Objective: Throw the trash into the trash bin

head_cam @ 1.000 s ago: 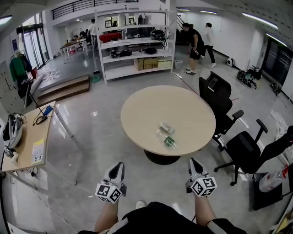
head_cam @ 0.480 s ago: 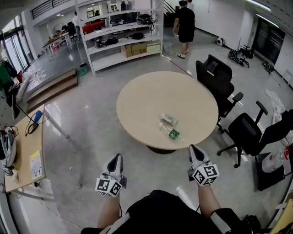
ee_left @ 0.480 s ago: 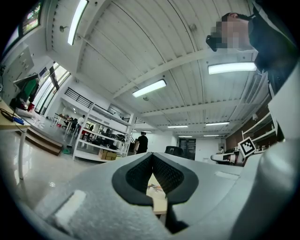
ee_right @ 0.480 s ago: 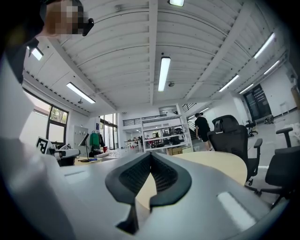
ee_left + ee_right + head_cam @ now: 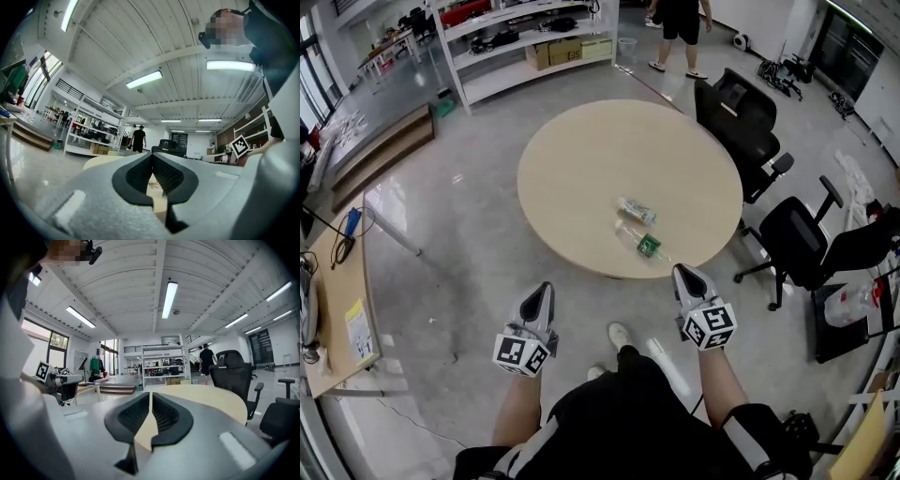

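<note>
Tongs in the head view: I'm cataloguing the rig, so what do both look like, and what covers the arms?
The left tongs and right tongs: pale grey tapered shells with black ribbed pads, each with a white cube bearing black square markers. Short black sleeves with white stripes.

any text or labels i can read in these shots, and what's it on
Nothing here reads as text.
Green label on the plastic bottle: too small to read.
Yellow sheet on the desk: print too small.
Cardboard boxes on the shelf: blurred.
Square markers: black-and-white patterns, no letters.
</note>
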{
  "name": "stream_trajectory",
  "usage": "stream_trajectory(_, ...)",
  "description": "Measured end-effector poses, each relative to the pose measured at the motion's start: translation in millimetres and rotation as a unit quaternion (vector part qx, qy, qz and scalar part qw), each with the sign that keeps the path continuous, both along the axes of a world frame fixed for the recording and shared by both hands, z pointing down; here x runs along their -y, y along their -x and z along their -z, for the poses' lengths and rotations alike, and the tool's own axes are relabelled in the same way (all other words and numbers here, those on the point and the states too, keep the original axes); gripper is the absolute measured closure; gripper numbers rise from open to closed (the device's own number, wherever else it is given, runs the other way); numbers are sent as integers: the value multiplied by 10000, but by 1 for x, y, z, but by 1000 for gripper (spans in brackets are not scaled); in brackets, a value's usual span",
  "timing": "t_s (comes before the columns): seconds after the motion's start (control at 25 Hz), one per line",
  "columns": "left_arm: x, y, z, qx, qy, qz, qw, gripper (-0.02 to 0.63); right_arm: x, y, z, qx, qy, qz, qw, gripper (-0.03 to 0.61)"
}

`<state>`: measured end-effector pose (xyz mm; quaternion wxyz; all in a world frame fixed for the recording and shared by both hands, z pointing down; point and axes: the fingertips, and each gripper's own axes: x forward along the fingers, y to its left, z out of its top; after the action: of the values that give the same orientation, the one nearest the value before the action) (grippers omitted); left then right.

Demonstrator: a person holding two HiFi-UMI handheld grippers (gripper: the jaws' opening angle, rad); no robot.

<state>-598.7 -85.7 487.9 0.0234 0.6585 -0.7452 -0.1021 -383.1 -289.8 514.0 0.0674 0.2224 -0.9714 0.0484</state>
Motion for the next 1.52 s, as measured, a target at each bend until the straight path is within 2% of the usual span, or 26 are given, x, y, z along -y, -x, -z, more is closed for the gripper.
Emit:
stream_trajectory(0.08,12,5,6,43,-11,-25,10000,614,10,13,-5,-136,-5,168,9998,548)
stream_trajectory(0.2,30,14,18,105,-46,36,9999,614,29,40,-9,-330,5,523,9981,492)
stream_trajectory(0.32,49,21,21,169,-97,91,9998,614,50,68,-18,-529,0,773,9956,479)
stream_trajectory(0.4,61,28,16,202,-89,126,9997,614,60,87,-34,-843,64,955,9918,455)
stream_trajectory(0.44,66,30,12,197,-44,148,9997,614,62,95,-46,-1079,103,1051,9885,418)
stream_trajectory(0.56,81,30,-3,49,178,212,9996,614,70,107,-86,-1790,190,1269,9754,366)
stream_trajectory(0.8,101,27,-25,-239,402,296,9985,614,96,122,-145,-2679,433,1582,9494,322)
stream_trajectory(0.88,102,30,-27,-260,474,421,9977,614,101,125,-164,-2998,524,1691,9374,272)
stream_trajectory(1.04,100,43,-34,-177,564,658,9961,614,105,136,-205,-3610,638,1926,9102,230)
stream_trajectory(1.2,101,50,-37,-231,715,914,9930,614,101,140,-231,-4064,645,2303,8818,212)
stream_trajectory(1.52,95,47,-56,-490,932,1082,9885,614,90,135,-263,-4587,861,2583,8458,211)
